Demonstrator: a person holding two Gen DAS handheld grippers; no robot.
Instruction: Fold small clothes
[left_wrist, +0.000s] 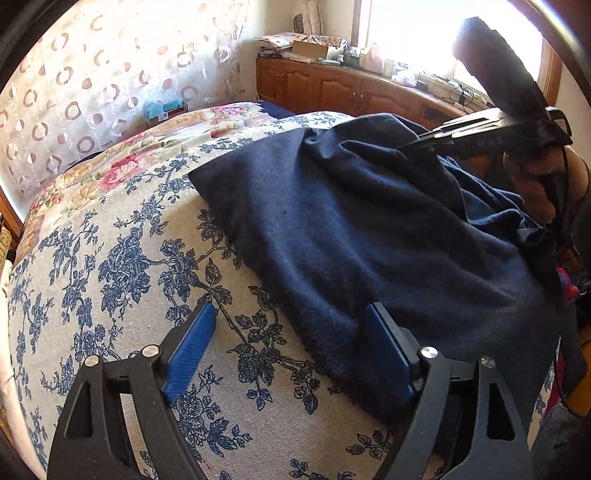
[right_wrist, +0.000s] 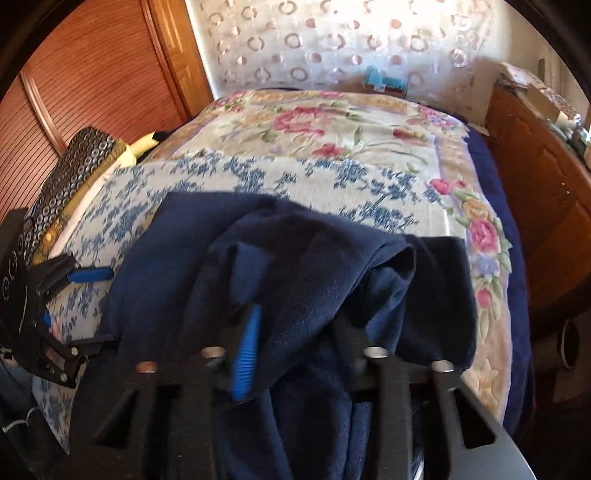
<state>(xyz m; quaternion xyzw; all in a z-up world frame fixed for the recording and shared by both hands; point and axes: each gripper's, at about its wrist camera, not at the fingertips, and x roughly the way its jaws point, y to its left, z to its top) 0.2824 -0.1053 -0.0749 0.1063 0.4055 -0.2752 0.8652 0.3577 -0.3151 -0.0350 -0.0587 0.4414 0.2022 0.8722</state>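
Note:
A dark navy garment (left_wrist: 369, 229) lies on a bed cover with a blue flower print (left_wrist: 122, 258). My left gripper (left_wrist: 291, 325) is open, its blue pads (left_wrist: 192, 350) astride the garment's near left edge, touching nothing. My right gripper (left_wrist: 413, 146) reaches in from the right, above the bunched far part of the cloth. In the right wrist view the navy garment (right_wrist: 332, 280) is draped over the right gripper (right_wrist: 306, 314), covering its fingers; one blue pad (right_wrist: 245, 362) shows, with cloth between the jaws. The left gripper (right_wrist: 85, 310) shows open at the left edge.
A pink-rose blanket (right_wrist: 332, 122) covers the far part of the bed. Wooden cabinets (left_wrist: 332, 85) with clutter stand under a bright window. A wooden door (right_wrist: 92, 74) and a dotted cushion (right_wrist: 70, 173) lie left. A curtain with rings (left_wrist: 92, 85) hangs behind.

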